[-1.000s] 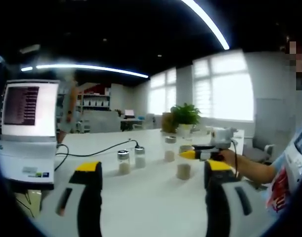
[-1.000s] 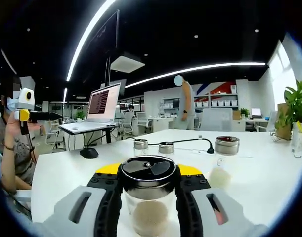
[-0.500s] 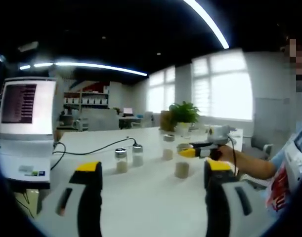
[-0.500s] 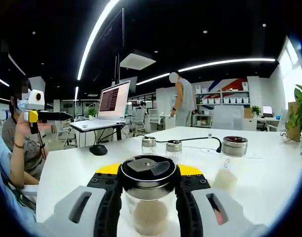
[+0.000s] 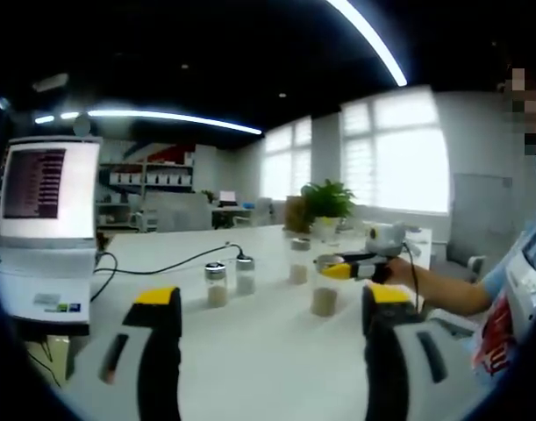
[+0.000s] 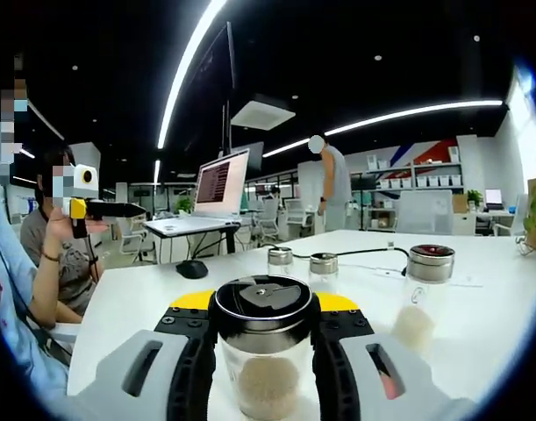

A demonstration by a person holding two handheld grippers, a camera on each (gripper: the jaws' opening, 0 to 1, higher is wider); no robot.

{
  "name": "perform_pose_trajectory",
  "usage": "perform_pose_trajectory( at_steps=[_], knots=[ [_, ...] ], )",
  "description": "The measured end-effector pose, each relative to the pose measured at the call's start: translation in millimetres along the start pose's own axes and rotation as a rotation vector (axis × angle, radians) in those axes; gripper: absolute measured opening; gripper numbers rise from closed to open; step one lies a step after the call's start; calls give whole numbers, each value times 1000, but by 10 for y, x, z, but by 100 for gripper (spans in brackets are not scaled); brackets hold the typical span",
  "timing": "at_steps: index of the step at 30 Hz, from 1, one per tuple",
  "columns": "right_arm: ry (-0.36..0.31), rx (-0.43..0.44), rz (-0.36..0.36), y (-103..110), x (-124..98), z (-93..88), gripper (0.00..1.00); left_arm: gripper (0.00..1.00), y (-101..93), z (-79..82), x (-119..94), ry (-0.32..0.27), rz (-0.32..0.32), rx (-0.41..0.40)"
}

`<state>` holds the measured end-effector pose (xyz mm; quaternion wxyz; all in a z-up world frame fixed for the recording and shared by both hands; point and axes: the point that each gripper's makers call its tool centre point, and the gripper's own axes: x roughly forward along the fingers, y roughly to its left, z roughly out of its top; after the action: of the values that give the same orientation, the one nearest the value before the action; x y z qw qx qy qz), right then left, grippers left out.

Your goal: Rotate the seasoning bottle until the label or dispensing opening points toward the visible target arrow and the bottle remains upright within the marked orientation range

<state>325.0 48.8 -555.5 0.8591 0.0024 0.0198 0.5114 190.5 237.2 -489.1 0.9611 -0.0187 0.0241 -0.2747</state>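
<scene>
The left gripper view is looking low across the white table [image 5: 250, 351] toward the windows, from well back. The right gripper view is sitting close over the table [image 6: 145, 298], facing the room's shelves, right behind the seasoning bottle [image 6: 263, 351]. Both are taking in that bottle [image 5: 324, 294], the three other jars and the laptop [image 5: 44, 232] [image 6: 219, 189].

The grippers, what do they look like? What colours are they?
Each has two chunky light grey jaws with slot-shaped holes. The left gripper has yellow tips and black inner faces. The right gripper has black inner pads, small screws and a yellow band; seen from the side it carries a thin black cable. The person's sleeve is light blue.
</scene>
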Motion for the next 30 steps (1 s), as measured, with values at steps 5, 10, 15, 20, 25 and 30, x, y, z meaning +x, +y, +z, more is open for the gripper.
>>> perform_pose_trajectory(
  at_steps=[5, 10, 15, 20, 25, 30],
  knots=[
    [5, 0, 31, 31, -3, -5, 41, 90, 2, 3, -6, -1, 2, -1],
    [2, 5, 81, 54, -4, -6, 41, 90, 5, 12, -14, -4, 3, 0],
    [9, 4, 125, 80, -3, -8, 41, 90, 6, 6, -10, 0, 4, 0],
    [13, 9, 154, 96, -8, -12, 41, 90, 1, -2, -9, 3, 3, -1],
    [16, 13, 172, 111, -14, -16, 41, 90, -4, 7, -26, 0, 7, 0],
    [20, 8, 186, 119, -16, -18, 41, 90, -1, 9, -30, -1, 9, -1]
  ],
)
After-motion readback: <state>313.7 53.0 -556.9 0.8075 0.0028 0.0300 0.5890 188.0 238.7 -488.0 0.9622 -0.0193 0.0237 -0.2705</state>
